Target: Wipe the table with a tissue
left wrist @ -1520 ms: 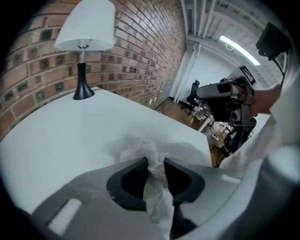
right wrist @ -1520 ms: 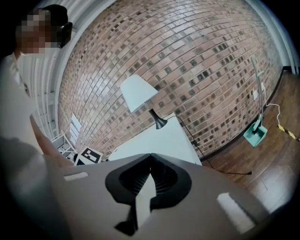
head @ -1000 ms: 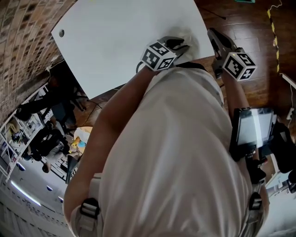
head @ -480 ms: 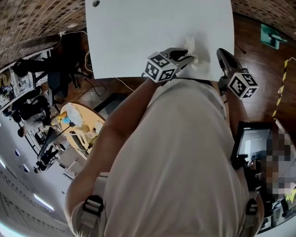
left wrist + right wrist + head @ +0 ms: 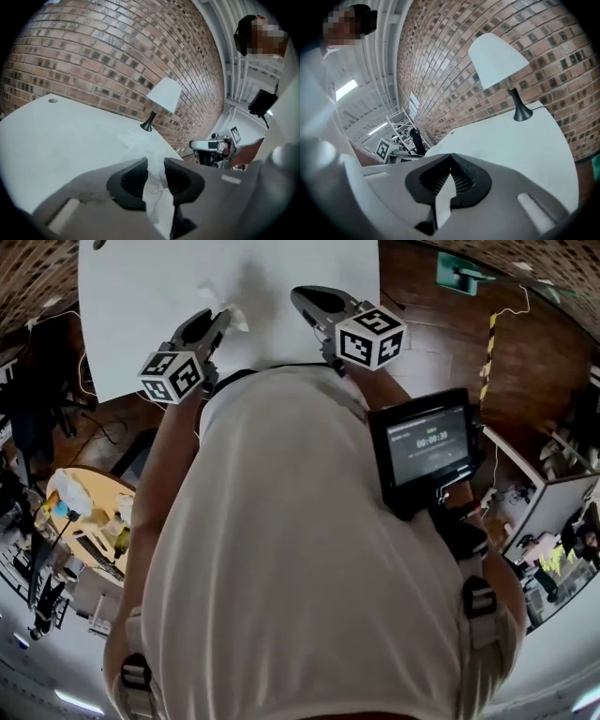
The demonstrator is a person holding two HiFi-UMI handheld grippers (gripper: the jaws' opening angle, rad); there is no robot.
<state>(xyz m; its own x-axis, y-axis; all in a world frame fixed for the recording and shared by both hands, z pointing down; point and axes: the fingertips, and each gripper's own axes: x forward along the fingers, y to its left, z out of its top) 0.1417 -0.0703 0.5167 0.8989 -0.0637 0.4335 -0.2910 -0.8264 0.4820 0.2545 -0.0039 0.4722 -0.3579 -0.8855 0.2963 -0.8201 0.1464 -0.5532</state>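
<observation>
Left gripper [image 5: 154, 162] clamped on the tissue [image 5: 153, 190]; right gripper [image 5: 450, 158] pressed closed with nothing in it.
Both grippers hung over the tabletop's [image 5: 159, 296] near edge in the head view, the tissue trailing onto its surface; only the gripper views caught the white-shaded lamp [image 5: 162, 96] at the far edge, against the brick wall [image 5: 108, 51].

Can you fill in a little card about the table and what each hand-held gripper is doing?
Left hand-held gripper: shut on the tissue
Right hand-held gripper: shut, empty
Tissue: white, crumpled
Table: white, beside a brick wall
Lamp: white shade, black base, on the table
</observation>
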